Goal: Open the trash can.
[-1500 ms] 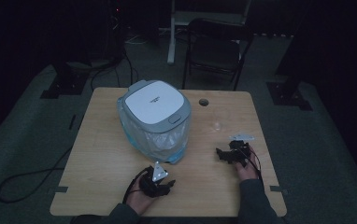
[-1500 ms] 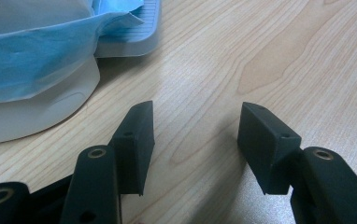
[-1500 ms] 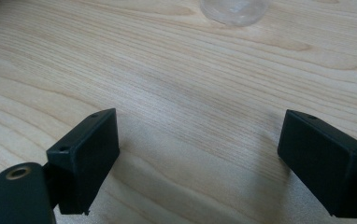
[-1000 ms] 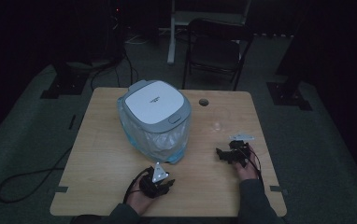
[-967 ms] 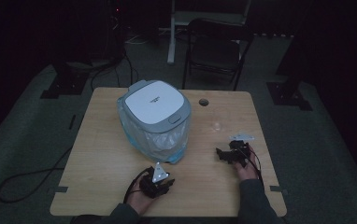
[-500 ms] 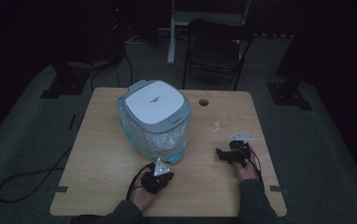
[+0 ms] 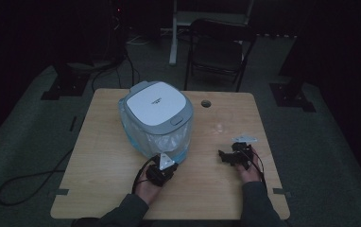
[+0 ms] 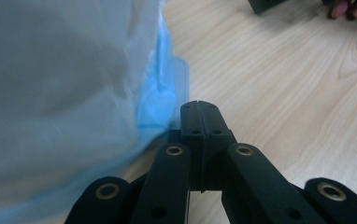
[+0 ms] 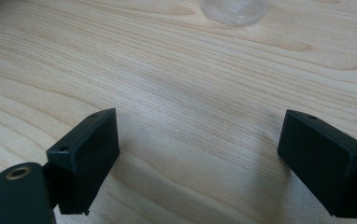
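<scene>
Both grippers we're holding low over table (image 7: 103,142) | left gripper (image 8: 199,109) sitting closed, touching bin's blue bag (image 8: 160,100) | right gripper (image 9: 200,154) gaping wide over bare wood

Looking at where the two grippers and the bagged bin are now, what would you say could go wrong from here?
1. The left gripper has its jaws closed right at the edge of the thin blue bag; whether it has caught film is unclear, so a pull may slip or tear it.
2. The bin isn't braced: the right gripper sits open and apart, so a tug could drag or tip it.
3. A small clear object lies ahead of the right gripper and could be knocked.
</scene>
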A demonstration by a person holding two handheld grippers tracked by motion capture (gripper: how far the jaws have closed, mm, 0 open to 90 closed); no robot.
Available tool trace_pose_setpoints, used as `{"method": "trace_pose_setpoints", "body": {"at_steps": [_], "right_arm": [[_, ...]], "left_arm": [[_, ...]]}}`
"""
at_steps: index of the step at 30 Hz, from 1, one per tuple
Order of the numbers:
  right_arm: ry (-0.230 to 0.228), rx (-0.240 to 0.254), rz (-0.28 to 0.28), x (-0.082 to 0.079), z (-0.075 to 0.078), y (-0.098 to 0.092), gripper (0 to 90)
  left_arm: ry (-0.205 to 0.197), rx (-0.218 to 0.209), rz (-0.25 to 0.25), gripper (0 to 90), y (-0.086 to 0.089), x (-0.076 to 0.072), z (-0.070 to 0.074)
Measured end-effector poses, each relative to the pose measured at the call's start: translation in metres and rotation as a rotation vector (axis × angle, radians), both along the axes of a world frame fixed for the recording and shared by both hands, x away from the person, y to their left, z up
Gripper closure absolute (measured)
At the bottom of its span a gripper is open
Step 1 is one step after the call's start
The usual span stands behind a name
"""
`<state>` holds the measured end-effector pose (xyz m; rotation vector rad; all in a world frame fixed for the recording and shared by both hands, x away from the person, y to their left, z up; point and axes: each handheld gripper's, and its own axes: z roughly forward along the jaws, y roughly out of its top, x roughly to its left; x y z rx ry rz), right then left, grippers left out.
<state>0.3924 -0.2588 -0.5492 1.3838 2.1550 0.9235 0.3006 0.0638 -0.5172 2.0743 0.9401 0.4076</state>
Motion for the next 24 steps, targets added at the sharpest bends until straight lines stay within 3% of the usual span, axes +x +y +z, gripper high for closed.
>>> {"method": "trace_pose_setpoints", "body": {"at_steps": [4, 8, 13, 18, 20, 24], "right_arm": [[0.001, 0.001, 0.002, 0.0, 0.0, 0.0, 11.8], [0.001, 0.001, 0.002, 0.0, 0.0, 0.0, 11.8], [0.001, 0.001, 0.002, 0.0, 0.0, 0.0, 11.8], [0.001, 0.001, 0.004, 0.0, 0.0, 0.0, 11.8], [0.001, 0.001, 0.004, 0.0, 0.0, 0.0, 11.8], [0.001, 0.0, 0.004, 0.0, 0.0, 0.0, 11.8]], "left_arm": [[-0.021, 0.014, 0.003, 90.0, 0.001, 0.006, 0.004], [-0.018, 0.007, 0.012, 90.0, -0.005, 0.008, 0.004], [-0.035, 0.033, -0.006, 90.0, -0.013, 0.012, 0.004], [-0.034, 0.033, 0.006, 90.0, -0.018, 0.014, 0.002], [-0.013, 0.015, 0.035, 90.0, -0.022, 0.013, 0.001], [-0.027, 0.043, 0.026, 90.0, -0.023, 0.017, 0.0]]}}
